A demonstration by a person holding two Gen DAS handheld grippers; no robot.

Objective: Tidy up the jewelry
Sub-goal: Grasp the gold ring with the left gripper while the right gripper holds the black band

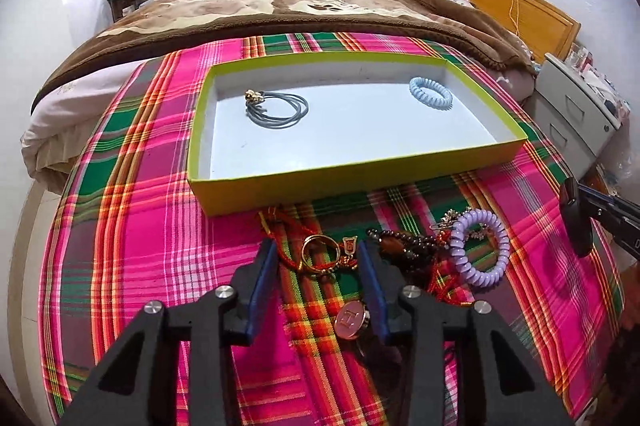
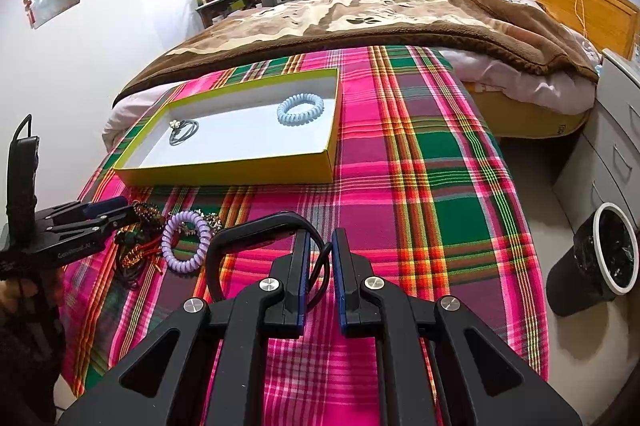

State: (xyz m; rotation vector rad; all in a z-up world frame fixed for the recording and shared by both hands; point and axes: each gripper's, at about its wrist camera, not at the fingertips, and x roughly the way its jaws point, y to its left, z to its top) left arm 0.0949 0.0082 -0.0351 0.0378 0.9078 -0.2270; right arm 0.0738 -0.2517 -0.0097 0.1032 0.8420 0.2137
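A yellow-green box (image 1: 320, 185) (image 2: 228, 173) with a white inside lies on the plaid cloth. In it are a grey cord bracelet (image 1: 280, 107) (image 2: 183, 131) and a pale blue coil band (image 1: 430, 93) (image 2: 300, 109). In front of it lies a heap of jewelry: a gold ring on red cord (image 1: 320, 252), dark beads (image 1: 404, 244), a purple coil band (image 1: 480, 250) (image 2: 186, 242) and a round metal button (image 1: 352, 318). My left gripper (image 1: 318, 254) (image 2: 116, 207) is open, low over the gold ring. My right gripper (image 2: 321, 246) is nearly closed and empty, right of the heap.
The plaid cloth (image 2: 420, 185) covers the bed end, with a brown blanket (image 1: 300, 9) behind. A white drawer unit (image 1: 580, 113) and a black bin (image 2: 600, 254) stand to the right. A black cable (image 2: 248, 226) loops by my right gripper.
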